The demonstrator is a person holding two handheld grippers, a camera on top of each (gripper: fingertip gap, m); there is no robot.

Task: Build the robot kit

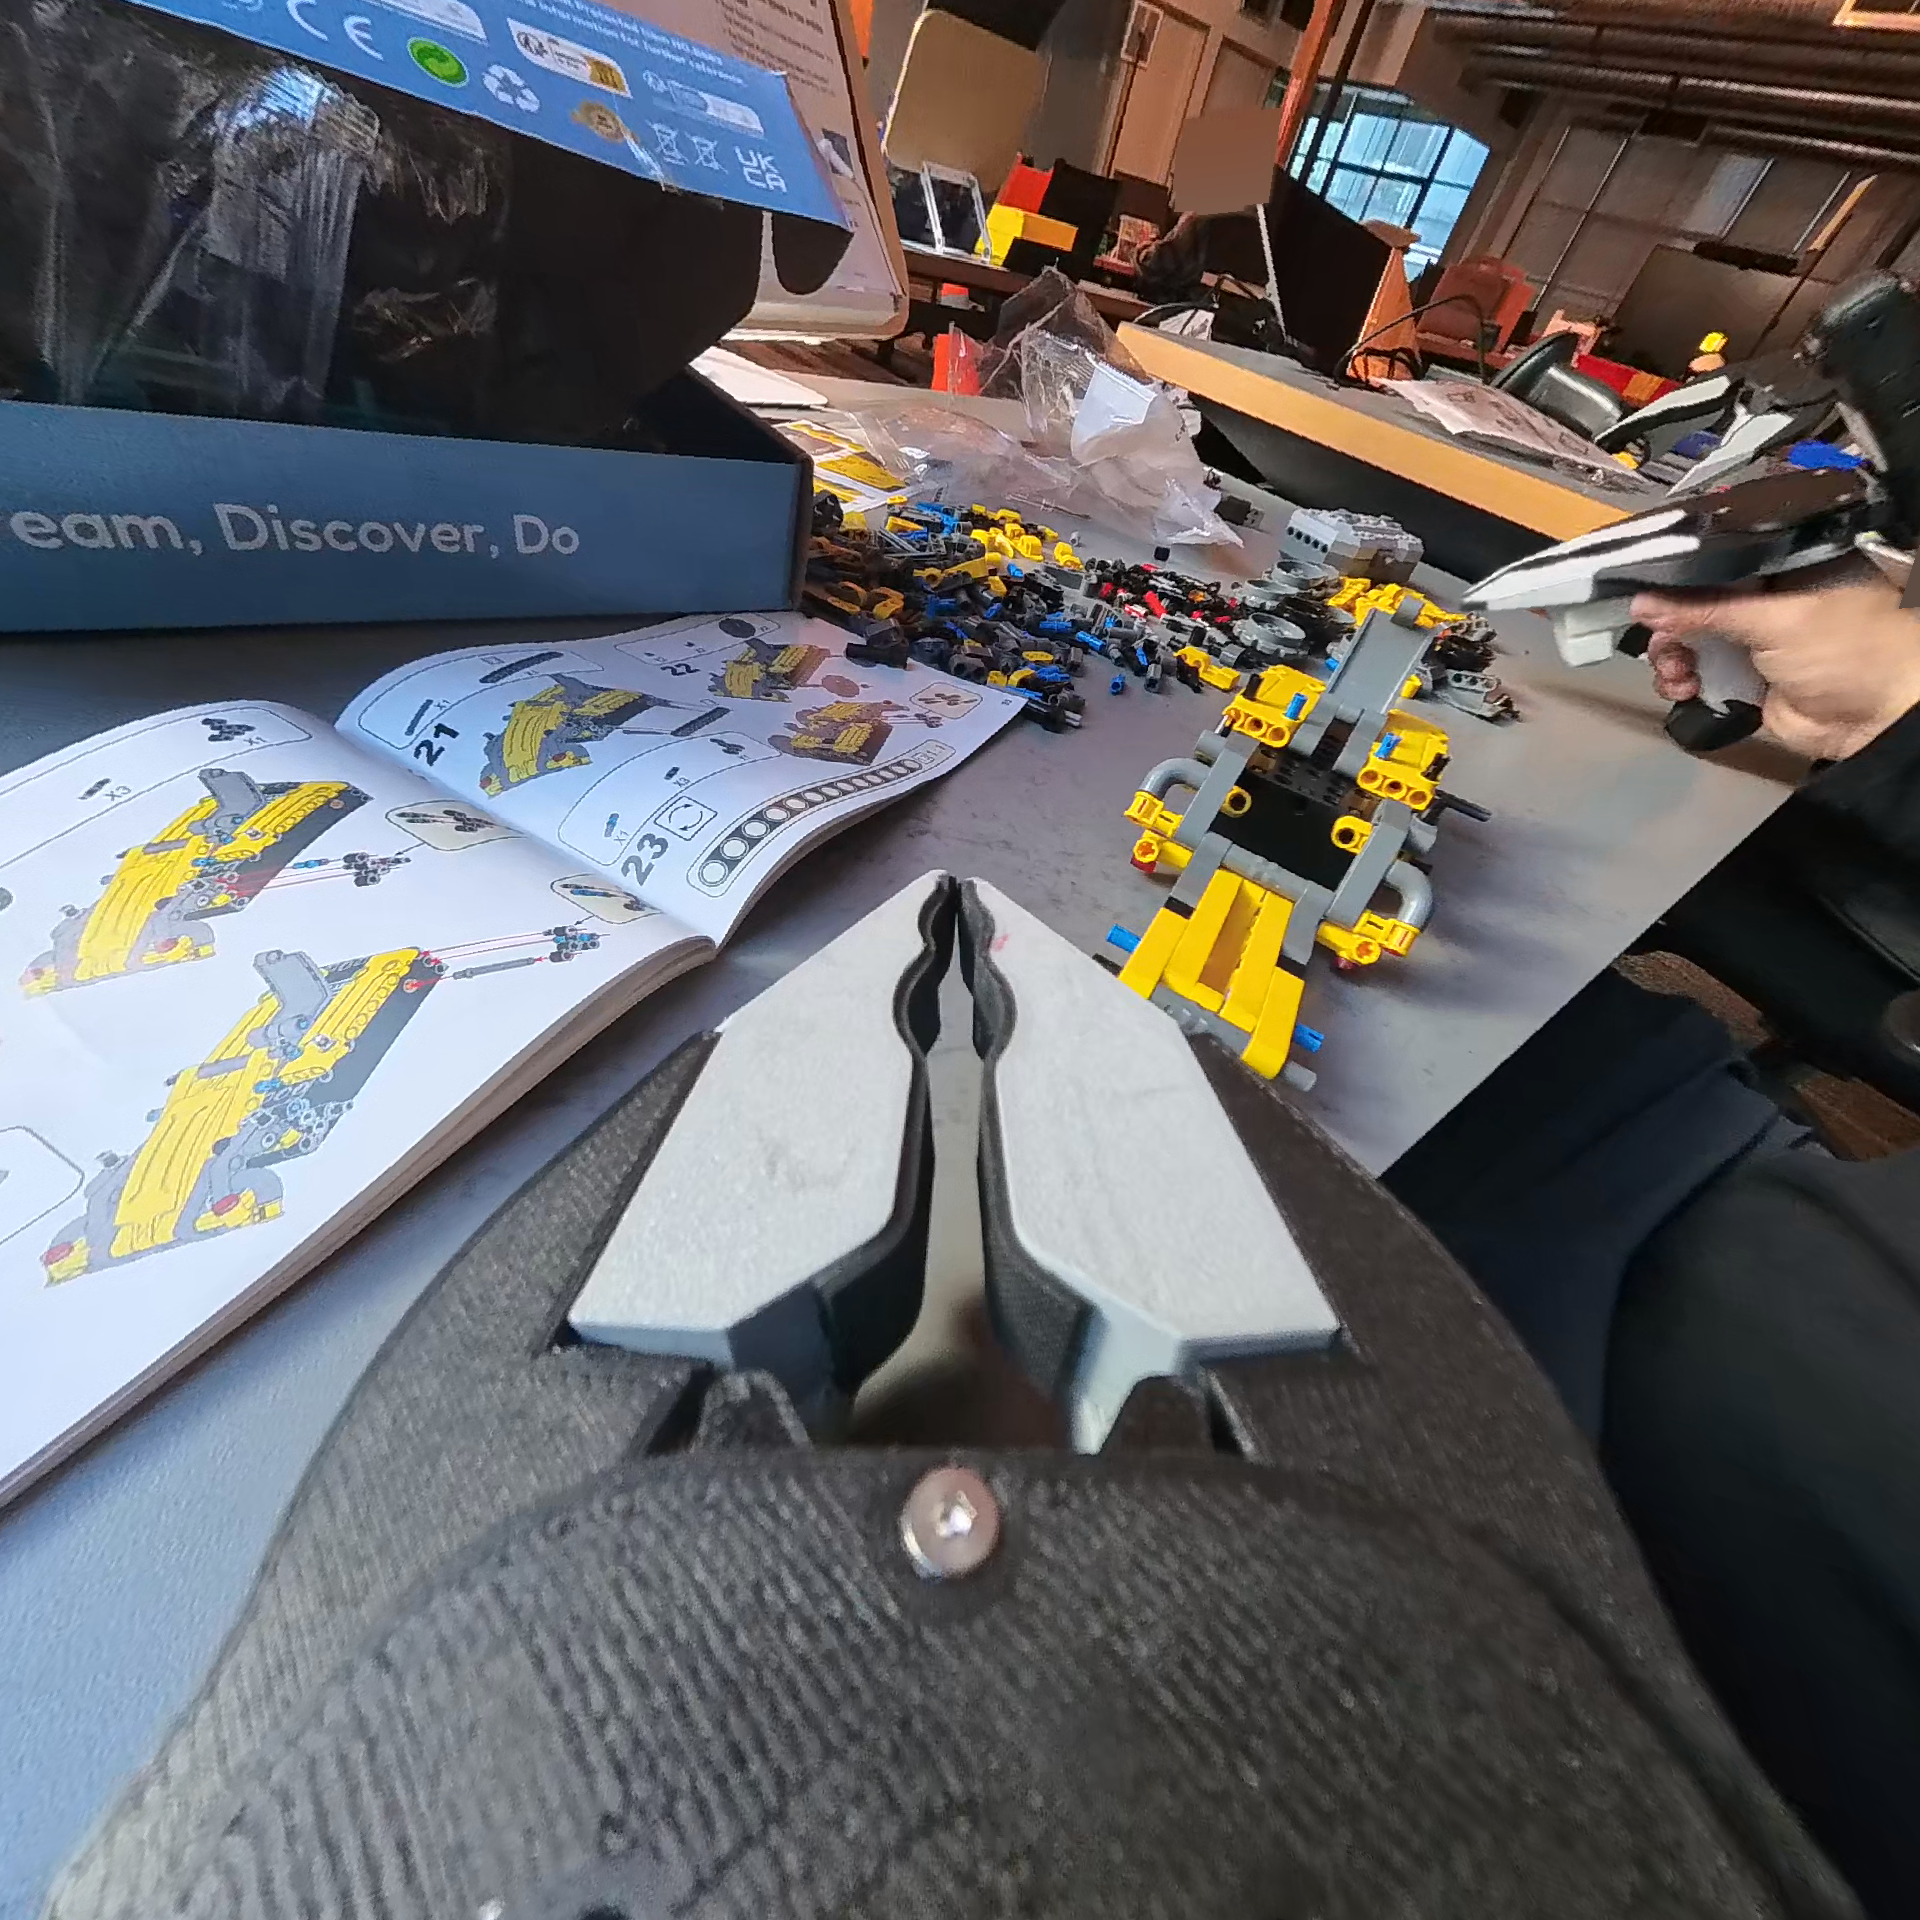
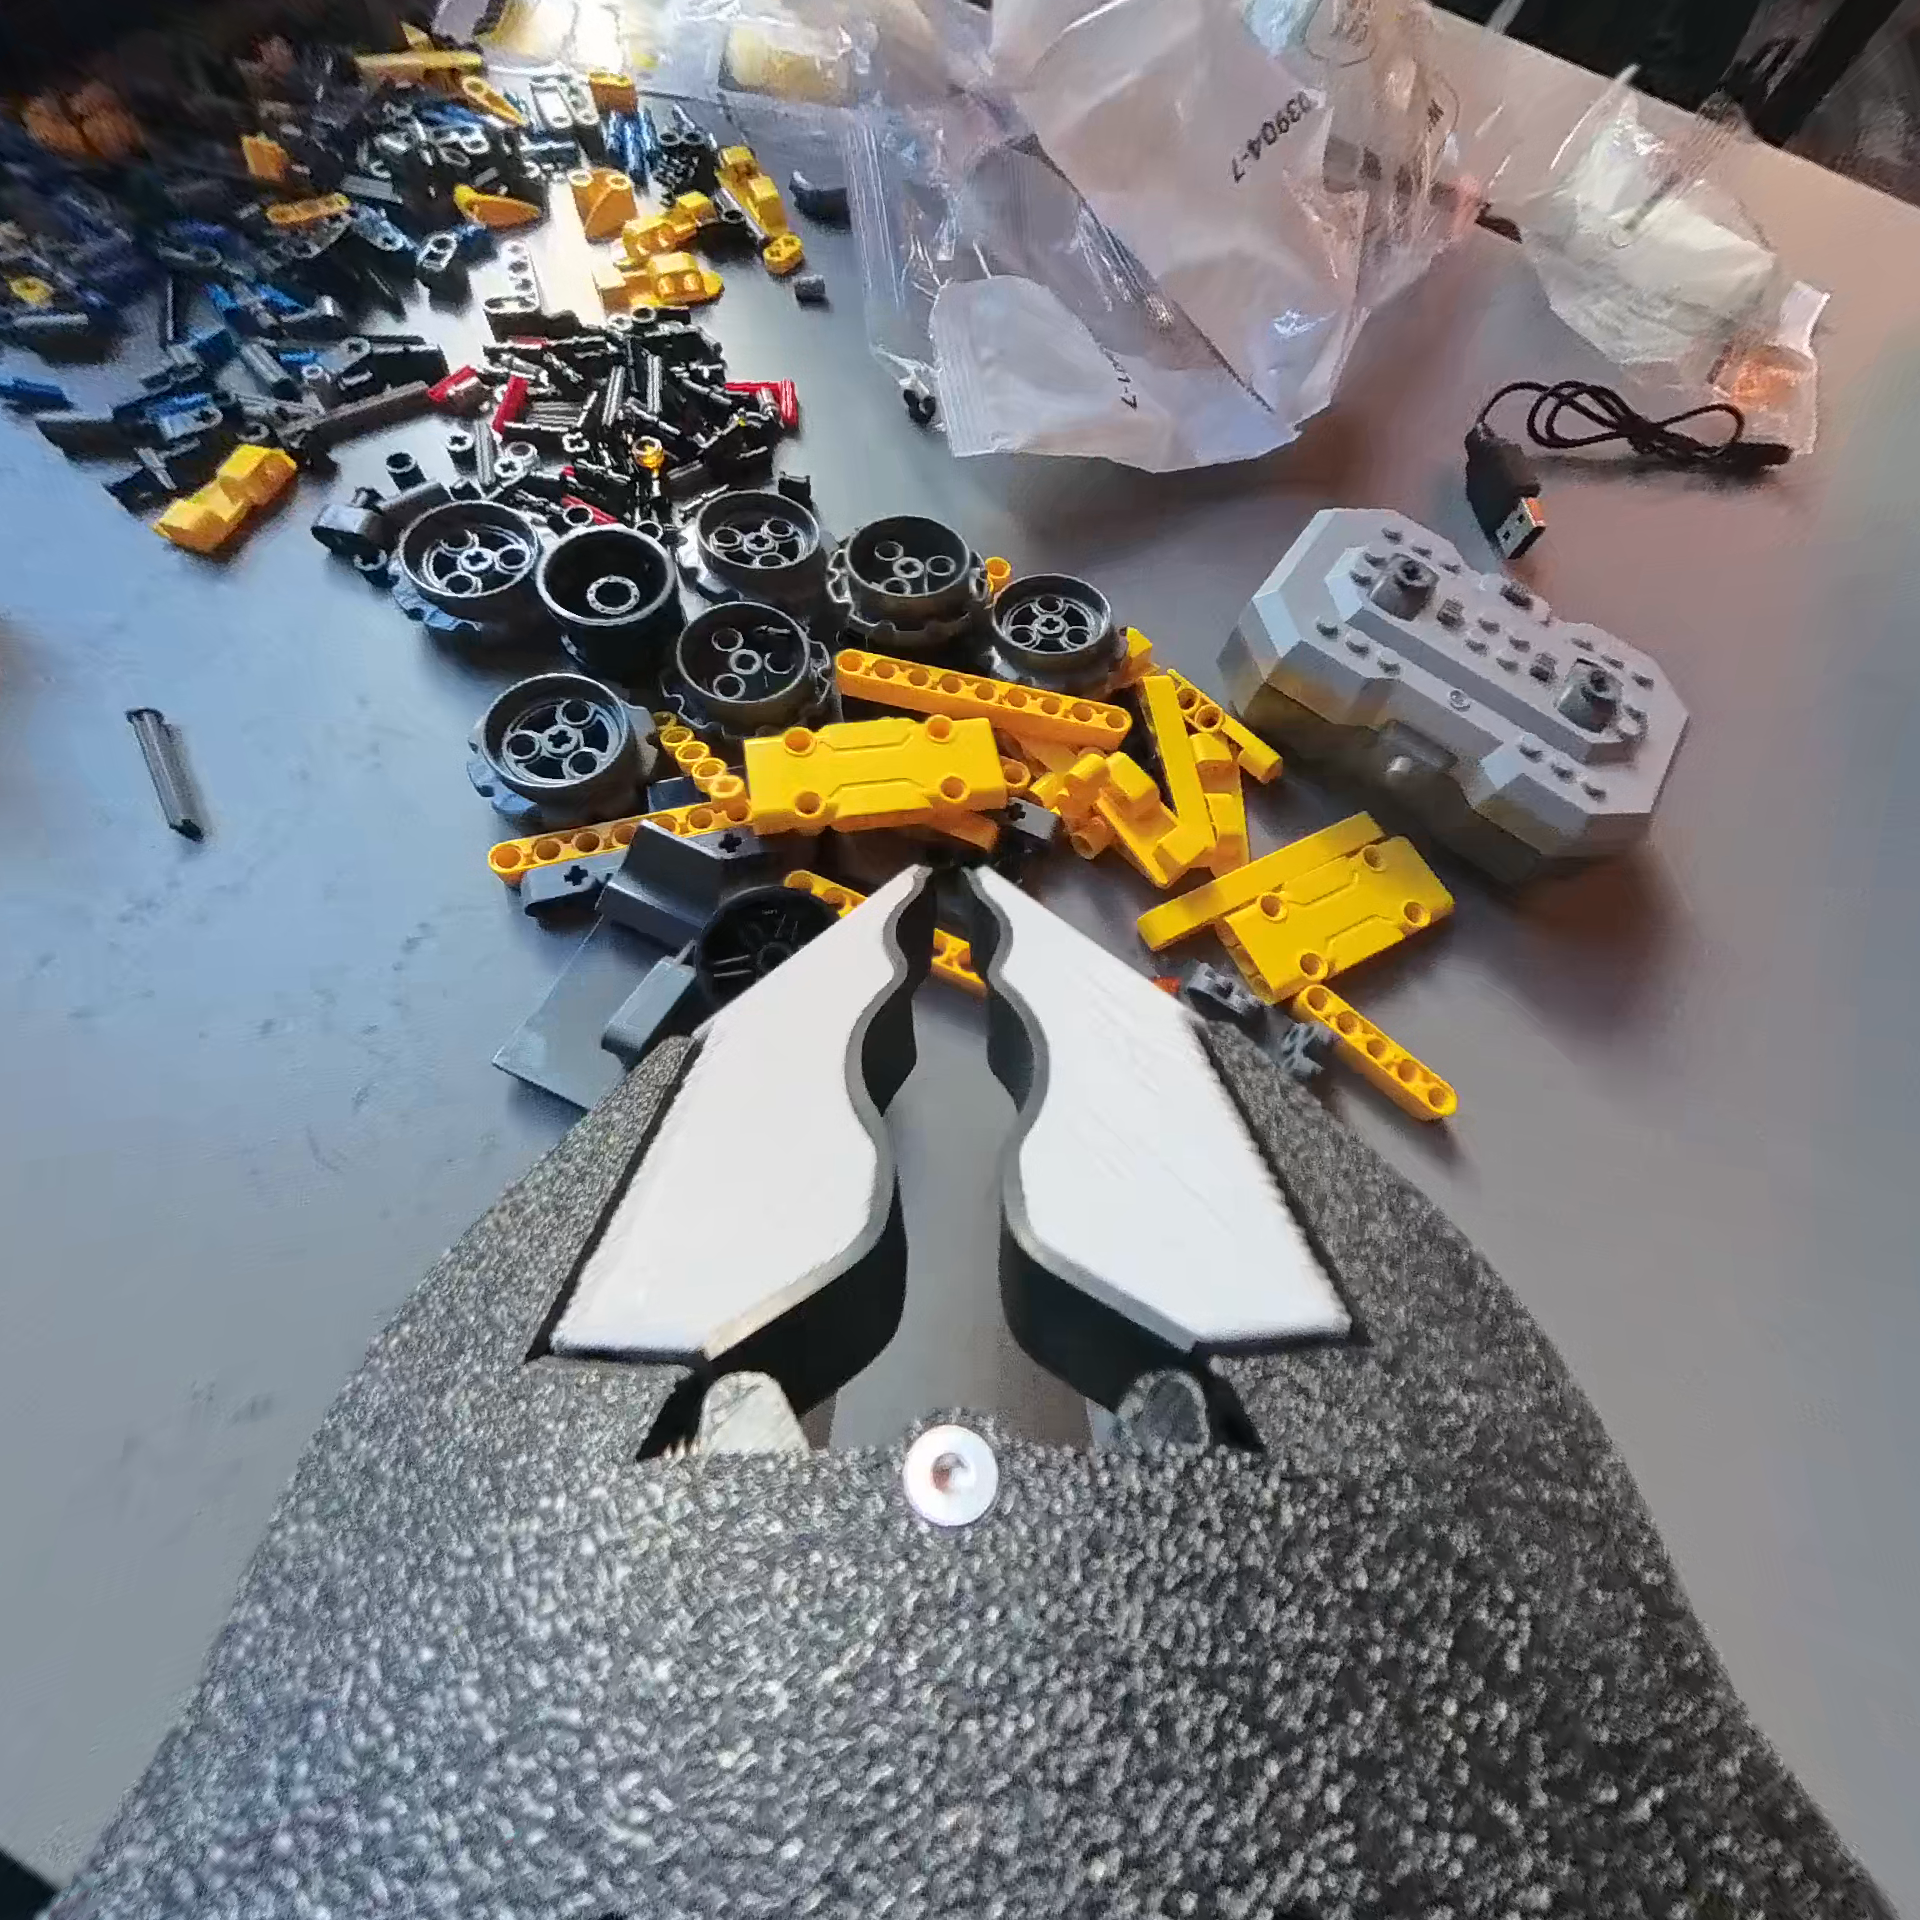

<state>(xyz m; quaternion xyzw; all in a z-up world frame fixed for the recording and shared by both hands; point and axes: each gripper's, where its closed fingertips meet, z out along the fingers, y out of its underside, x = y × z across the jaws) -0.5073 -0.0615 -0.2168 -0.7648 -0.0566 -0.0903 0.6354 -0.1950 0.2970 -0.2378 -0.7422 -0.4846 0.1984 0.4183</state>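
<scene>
Right wrist view: seven dark wheels (image 2: 561, 732), two yellow panels (image 2: 876, 774).

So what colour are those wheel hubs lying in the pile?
Dark grey, almost black; the wheel hubs show best in the right wrist view.

Beside the grey, studded control box (image 2: 1455, 686) lie bright yellow beams (image 2: 977, 701) and dark grey wheel hubs (image 2: 556, 743); beyond them, black, blue and red pins (image 2: 634, 384). The table (image 2: 260, 1039) is dull grey. The booklet (image 1: 312, 935) near the blue box (image 1: 395, 520) shows yellow drawings on white.
</scene>
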